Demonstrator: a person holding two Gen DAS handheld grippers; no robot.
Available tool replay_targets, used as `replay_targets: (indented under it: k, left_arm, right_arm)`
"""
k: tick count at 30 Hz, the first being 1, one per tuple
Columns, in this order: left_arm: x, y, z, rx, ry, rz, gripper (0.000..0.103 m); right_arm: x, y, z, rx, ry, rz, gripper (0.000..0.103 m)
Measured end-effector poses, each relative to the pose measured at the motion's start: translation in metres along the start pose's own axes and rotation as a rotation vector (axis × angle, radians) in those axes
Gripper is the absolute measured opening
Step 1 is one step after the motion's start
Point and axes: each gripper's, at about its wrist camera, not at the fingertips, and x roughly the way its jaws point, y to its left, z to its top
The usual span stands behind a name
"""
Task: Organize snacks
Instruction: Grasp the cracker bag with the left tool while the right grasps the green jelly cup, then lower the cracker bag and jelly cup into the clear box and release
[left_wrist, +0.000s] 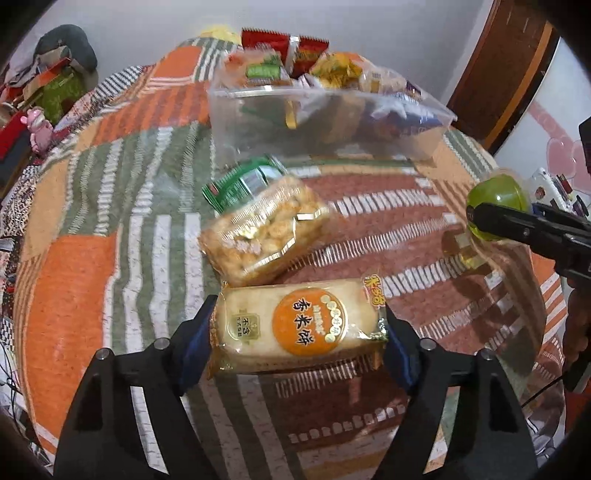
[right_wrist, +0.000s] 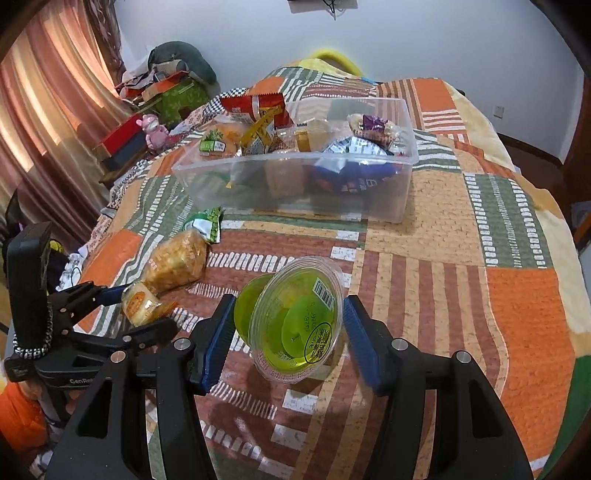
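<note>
Rice cracker pack (left_wrist: 301, 326) sits crosswise in my left tongs (left_wrist: 298, 339), clamped at both short ends by the blue pads (left_wrist: 194, 349). It is a clear wrapper over pale crackers, with a round orange label bearing dark characters and a small olive badge beside it. It hangs just above the patchwork blanket (left_wrist: 74, 295) on the bed.

My right tongs (right_wrist: 290, 332) are clamped on one green jelly cup (right_wrist: 295, 317), tipped on its side so the clear film lid with a barcode sticker faces the camera; the pads press the rim on either side.

Two loose packs lie on the blanket just beyond the cracker pack: a clear bag of golden puffed snack (left_wrist: 266, 229) and, partly under its far end, one green-and-white packet (left_wrist: 243, 181). They touch each other.

Farther back stands one clear plastic bin (right_wrist: 295, 184), rectangular, already holding several wrapped snacks: red packets, a yellow one, a blue-and-silver bag (right_wrist: 354, 162) and a purple-labelled pack (right_wrist: 373, 127). I cannot count them exactly through the blur and overlap.

Beside the bed, a pink toy (right_wrist: 153, 129) stands among boxes.
</note>
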Motion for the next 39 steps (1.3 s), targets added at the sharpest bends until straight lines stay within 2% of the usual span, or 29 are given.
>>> replay_targets:
  k: [5, 10, 21, 30, 39]
  left_arm:
    - [-0.026, 0.0, 0.013, 0.015, -0.078, 0.017, 0.078]
    - [-0.045, -0.004, 0.041, 0.035, -0.152, 0.027, 0.078]
    - [-0.037, -0.014, 0.122, 0.059, -0.257, 0.029, 0.078]
    - [-0.001, -0.016, 0.176, 0.058, -0.248, 0.007, 0.078]
    - [0.042, -0.014, 0.208, 0.046, -0.202, 0.014, 0.079]
  right_arm:
    - [-0.008, -0.002, 0.006, -0.003, -0.03, -0.013, 0.055]
    - [-0.016, -0.007, 0.021, 0.001, -0.07, -0.018, 0.055]
    - [-0.021, -0.016, 0.072, -0.009, -0.168, -0.047, 0.055]
    - [0.005, -0.027, 0.116, -0.008, -0.193, -0.079, 0.055]
    - [0.044, -0.04, 0.141, 0.008, -0.145, -0.099, 0.055]
